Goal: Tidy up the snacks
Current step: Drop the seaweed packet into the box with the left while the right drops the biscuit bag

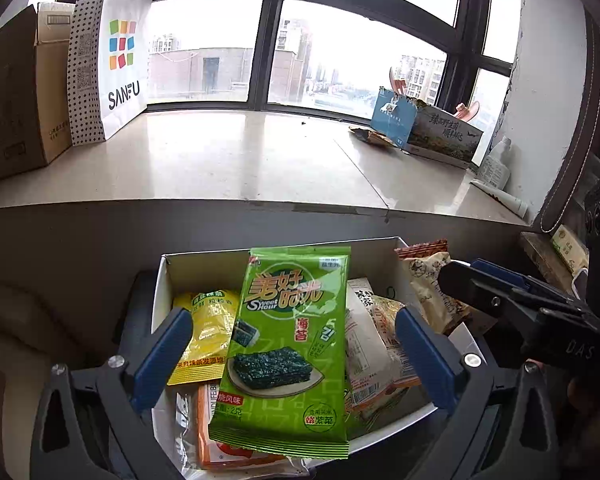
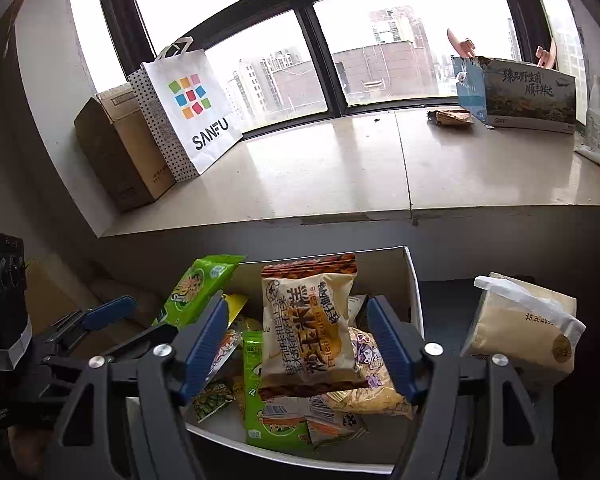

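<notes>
Standing by the window ledge, I watched 2 packets hang over the white box (image 1: 162, 280) at once. On the left, the left gripper (image 1: 292, 356) had its blue fingers (image 1: 162, 354) spread wide, yet the green seaweed packet (image 1: 288, 352) stood upright between them, clear of both pads; I could not tell what kept it up, so its grip was uncertain. The packet's long axis ran away from the gripper, top seal pointing toward the ledge, bottom edge nearest the wrist. Beside its left finger lay a yellow packet (image 1: 208, 336) inside the box. To the right, the right gripper (image 2: 296, 344) likewise stood apart around the cream cake packet (image 2: 308, 332), no pad visibly touching; its long axis also ran forward, crimped brown seal farthest from the wrist. A tissue pack (image 2: 524, 332) sat just outside its right finger. I judged this the sorting step, both snacks poised over the box; the next move likely called for carrying each to its own spot without the packets sliding loose.
</notes>
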`<state>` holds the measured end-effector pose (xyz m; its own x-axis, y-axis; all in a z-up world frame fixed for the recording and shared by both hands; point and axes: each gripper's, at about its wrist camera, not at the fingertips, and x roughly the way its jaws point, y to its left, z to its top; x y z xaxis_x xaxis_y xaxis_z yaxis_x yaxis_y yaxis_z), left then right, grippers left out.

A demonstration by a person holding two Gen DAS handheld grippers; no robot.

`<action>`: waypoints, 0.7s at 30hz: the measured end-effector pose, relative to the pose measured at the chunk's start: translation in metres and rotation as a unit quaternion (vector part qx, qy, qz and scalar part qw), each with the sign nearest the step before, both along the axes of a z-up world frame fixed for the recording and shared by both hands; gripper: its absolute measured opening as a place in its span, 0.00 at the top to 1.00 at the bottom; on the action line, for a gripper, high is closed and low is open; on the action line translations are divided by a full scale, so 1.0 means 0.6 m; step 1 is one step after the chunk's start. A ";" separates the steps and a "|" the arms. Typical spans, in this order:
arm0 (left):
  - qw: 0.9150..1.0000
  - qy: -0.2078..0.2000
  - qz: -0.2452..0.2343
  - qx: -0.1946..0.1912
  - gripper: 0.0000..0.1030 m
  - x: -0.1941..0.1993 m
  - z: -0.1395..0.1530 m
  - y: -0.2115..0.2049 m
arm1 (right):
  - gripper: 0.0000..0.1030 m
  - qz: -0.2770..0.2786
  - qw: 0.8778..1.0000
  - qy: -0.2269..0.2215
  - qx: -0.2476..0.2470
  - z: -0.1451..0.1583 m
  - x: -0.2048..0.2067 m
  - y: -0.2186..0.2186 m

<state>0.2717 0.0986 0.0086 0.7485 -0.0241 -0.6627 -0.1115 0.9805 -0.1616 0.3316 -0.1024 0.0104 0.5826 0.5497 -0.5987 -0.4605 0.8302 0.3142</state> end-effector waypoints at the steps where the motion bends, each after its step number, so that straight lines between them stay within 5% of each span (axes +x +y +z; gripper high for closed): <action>1: 1.000 0.007 0.005 0.000 0.00 0.003 -0.003 0.002 | 0.00 -0.008 1.000 0.002 0.007 0.000 0.006 -0.004; 8: 0.998 -0.019 0.026 0.056 0.00 -0.050 0.001 -0.007 | 0.00 -0.010 0.999 -0.031 -0.015 0.010 -0.025 -0.012; 17: 0.992 -0.092 0.046 0.077 0.00 -0.211 0.063 -0.040 | 0.00 -0.010 0.982 -0.173 -0.069 0.070 -0.196 -0.015; 21: 0.989 -0.117 0.039 0.083 0.00 -0.286 0.079 -0.052 | 0.00 -0.014 0.985 -0.158 -0.061 0.075 -0.254 -0.037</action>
